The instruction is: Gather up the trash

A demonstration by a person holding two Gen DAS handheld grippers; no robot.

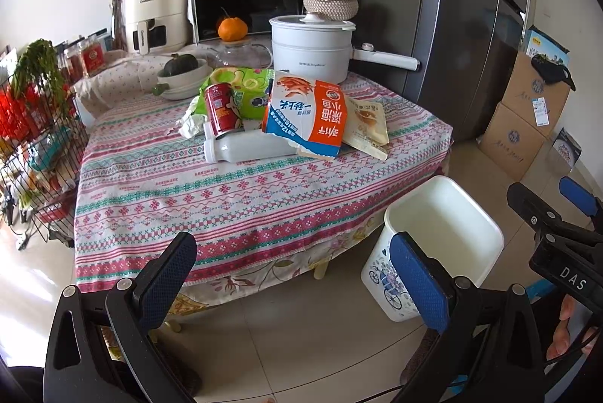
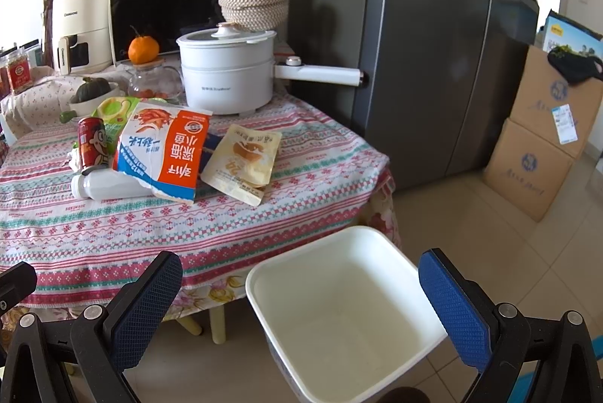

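A pile of trash lies on the patterned tablecloth (image 1: 226, 199): a red can (image 1: 221, 109), a white bottle (image 1: 245, 148) on its side, a torn orange-and-white bag (image 1: 312, 116), a yellow pouch (image 1: 367, 128) and a green wrapper (image 1: 245, 90). The same bag (image 2: 166, 150), can (image 2: 89, 144) and pouch (image 2: 245, 162) show in the right wrist view. A white bin (image 1: 441, 241) stands on the floor by the table corner, empty inside (image 2: 339, 312). My left gripper (image 1: 294, 275) hangs open before the table edge. My right gripper (image 2: 301, 305) is open above the bin.
A white electric pot (image 1: 312, 49), a woven basket, a microwave (image 1: 256, 0), an orange and a bowl with a squash stand behind the trash. A grey fridge (image 2: 433, 45) is at the right, cardboard boxes (image 2: 542, 147) beside it. A wire rack (image 1: 34, 147) stands left of the table.
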